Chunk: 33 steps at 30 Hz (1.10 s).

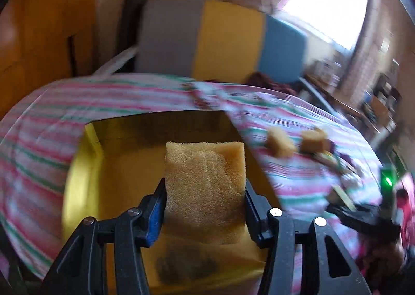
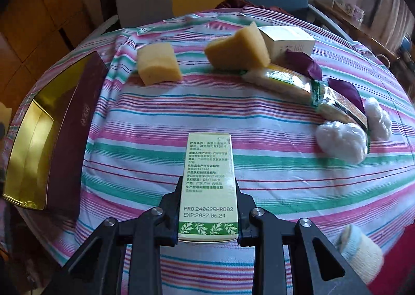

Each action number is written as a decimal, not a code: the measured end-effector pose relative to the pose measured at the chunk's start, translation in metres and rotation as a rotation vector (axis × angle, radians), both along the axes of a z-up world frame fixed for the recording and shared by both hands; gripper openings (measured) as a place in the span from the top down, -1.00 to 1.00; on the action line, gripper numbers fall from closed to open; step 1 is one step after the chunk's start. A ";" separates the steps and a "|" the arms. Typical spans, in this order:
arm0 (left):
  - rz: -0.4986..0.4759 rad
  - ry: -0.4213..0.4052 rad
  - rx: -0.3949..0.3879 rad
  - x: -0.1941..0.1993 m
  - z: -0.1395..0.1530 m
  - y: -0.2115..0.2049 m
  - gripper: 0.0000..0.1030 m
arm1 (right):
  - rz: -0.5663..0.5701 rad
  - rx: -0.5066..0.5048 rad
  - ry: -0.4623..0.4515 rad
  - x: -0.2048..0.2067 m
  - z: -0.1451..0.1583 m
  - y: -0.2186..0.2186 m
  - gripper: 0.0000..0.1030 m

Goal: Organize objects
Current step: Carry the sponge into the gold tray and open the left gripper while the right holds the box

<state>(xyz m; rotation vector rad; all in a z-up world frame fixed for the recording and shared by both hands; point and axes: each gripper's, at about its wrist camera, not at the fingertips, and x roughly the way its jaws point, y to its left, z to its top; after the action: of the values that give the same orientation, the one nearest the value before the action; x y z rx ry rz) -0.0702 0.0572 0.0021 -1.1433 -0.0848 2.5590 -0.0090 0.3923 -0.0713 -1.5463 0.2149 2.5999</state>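
Both fingers clamped | left gripper (image 1: 205,206) — sponge (image 1: 205,186) over box (image 1: 85,165) | right gripper (image 2: 208,206) — carton (image 2: 208,186)

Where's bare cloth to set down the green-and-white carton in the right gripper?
Free: the striped tablecloth between the maroon gold-lined box, the two yellow sponge blocks and the white cotton wads. Crowded: far right, where the foil snack packets, purple wrappers and a white carton pile together.

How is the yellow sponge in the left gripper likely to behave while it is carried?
The sponge looks porous, so probably light and soft. The left gripper pinches its sides, where it likely squashes. Its rough surface should resist slipping.
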 end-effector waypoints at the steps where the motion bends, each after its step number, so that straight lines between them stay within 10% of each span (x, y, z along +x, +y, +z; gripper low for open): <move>1: 0.031 -0.015 0.005 -0.009 -0.002 -0.011 -0.03 | 0.004 0.010 0.006 0.000 -0.001 -0.002 0.42; 15: 0.191 -0.136 -0.095 -0.124 -0.052 -0.059 -0.05 | 0.030 0.053 0.023 -0.004 -0.012 -0.010 0.42; 33: 0.175 -0.110 -0.219 -0.140 -0.064 -0.049 -0.49 | 0.017 0.062 0.016 -0.006 -0.013 -0.012 0.41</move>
<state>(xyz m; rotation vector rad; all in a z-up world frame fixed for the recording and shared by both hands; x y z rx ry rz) -0.2102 0.0079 -0.0619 -1.4153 0.0755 2.7090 -0.0155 0.3805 -0.0845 -1.5135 0.1209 2.6069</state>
